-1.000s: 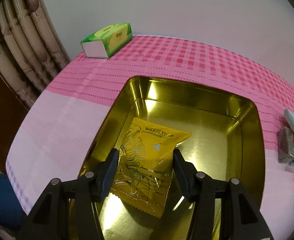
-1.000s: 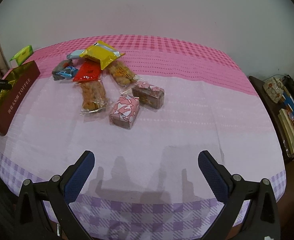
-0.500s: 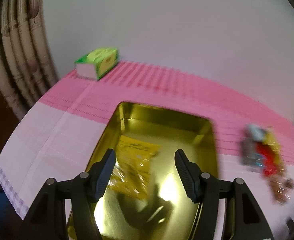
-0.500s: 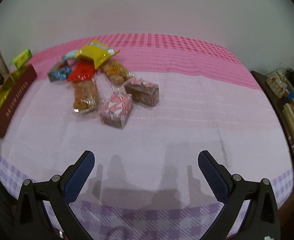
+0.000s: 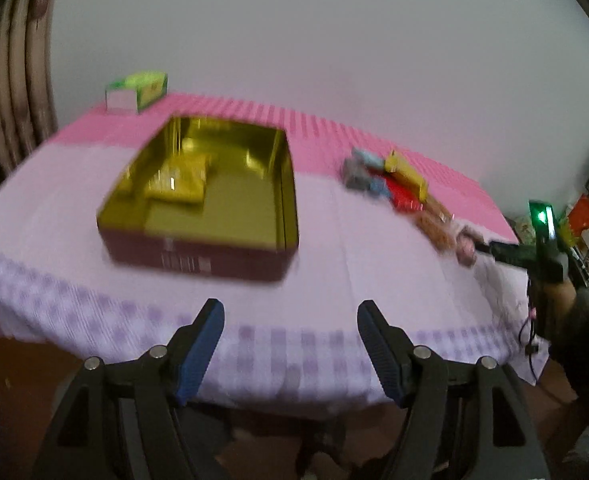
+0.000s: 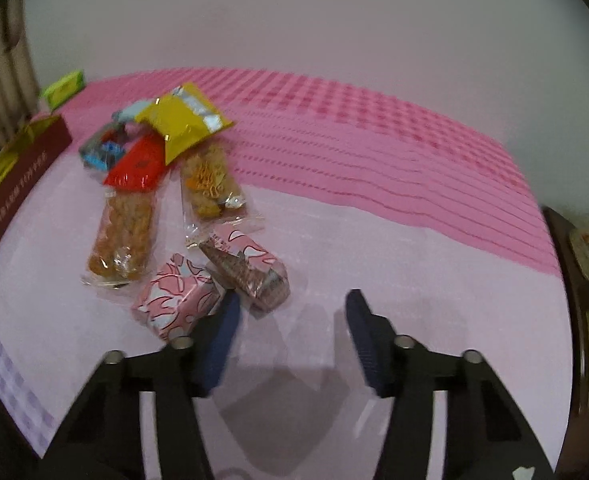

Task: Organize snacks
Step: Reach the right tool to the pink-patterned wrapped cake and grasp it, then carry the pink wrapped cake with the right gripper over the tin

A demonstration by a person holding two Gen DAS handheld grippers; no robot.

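Several wrapped snacks [image 6: 162,184] lie heaped on the pink tablecloth [image 6: 374,240], right of a gold-lined tin [image 5: 214,184] holding one blurred yellow packet [image 5: 178,182]. The left gripper [image 5: 290,344] is opening, empty; the right gripper [image 6: 290,336] is closing on nothing, beside a pink packet [image 6: 174,300].

Dim indoor light; left wrist view motion-blurred, fisheye edges dark, soft shadows on near tablecloth [image 6: 294,380].
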